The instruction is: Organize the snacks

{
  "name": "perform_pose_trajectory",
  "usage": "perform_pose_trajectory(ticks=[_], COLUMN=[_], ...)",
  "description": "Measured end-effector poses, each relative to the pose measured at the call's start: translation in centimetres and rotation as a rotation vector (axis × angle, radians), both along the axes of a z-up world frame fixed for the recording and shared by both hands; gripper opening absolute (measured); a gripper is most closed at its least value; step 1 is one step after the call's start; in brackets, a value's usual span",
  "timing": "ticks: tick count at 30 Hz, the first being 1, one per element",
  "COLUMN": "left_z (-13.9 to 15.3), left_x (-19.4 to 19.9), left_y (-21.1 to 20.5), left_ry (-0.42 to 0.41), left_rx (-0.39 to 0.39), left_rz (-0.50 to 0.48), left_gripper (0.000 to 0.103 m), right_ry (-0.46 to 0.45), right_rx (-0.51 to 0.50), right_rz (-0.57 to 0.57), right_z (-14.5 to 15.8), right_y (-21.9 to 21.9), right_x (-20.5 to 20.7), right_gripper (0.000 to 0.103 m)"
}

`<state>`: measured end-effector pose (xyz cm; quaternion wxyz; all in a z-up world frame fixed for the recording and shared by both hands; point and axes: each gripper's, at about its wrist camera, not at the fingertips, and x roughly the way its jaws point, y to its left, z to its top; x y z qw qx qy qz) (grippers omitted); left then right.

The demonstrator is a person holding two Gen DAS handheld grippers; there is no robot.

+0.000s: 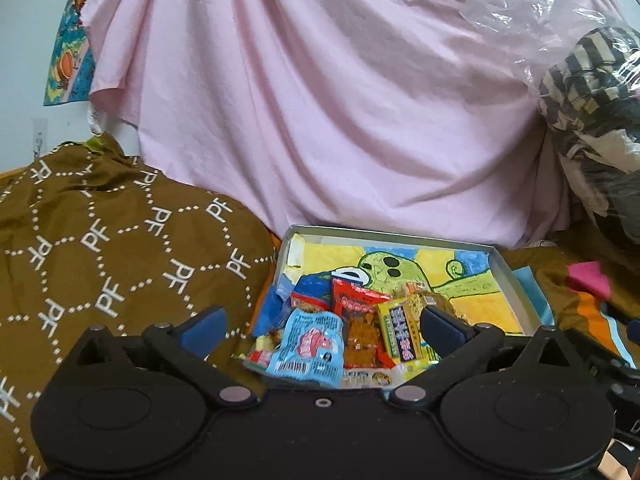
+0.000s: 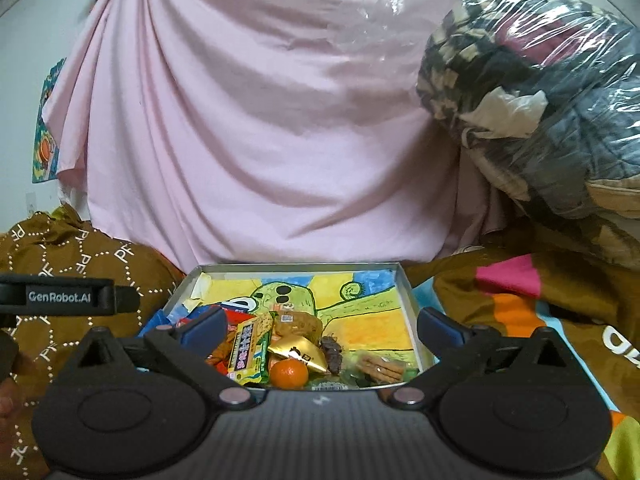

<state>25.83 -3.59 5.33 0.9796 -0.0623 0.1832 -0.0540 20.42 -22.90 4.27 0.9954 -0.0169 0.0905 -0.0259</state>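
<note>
Landmark: shallow grey tray [image 2: 408, 300], its floor lined with a crayon drawing of a green creature, lying on brown patterned cloth [image 1: 100, 248].
Snacks: piled in the tray's near end; the far end shows bare drawing.
Left side of pile: light blue packet [image 1: 310, 346], red packet [image 1: 358, 308] just behind it, yellow box [image 1: 402, 330] beside that.
Right side of pile: yellow-green packet [image 2: 248, 350], gold wrapper [image 2: 298, 352], small orange fruit [image 2: 289, 374] at the tray's near edge, wrapped biscuits [image 2: 378, 366] towards its right wall.
Left claw [image 1: 320, 328]: fingers wide apart, nothing between them, raised over the tray's near-left part.
Right claw [image 2: 320, 326]: fingers wide apart, empty, above the tray's near edge.
Behind the tray: pink sheet [image 2: 260, 120]; a clear bag of clothes [image 2: 540, 92] to its right.
</note>
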Motion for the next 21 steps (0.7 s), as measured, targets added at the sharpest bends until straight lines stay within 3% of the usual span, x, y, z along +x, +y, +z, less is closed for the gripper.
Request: perform_pose_trajectory(ticks=[21], left_z=[-0.1], left_x=[-10.4], left_y=[2.7], left_ry=[0.059], left_rx=[0.059], left_rz=[0.066], left_gripper=[0.102], right_ry=[0.027], right_rx=[0.044], right_rz=[0.031], right_z=[0.2], right_y=[0.7], right_x=[-8.9], right_gripper=[0.103])
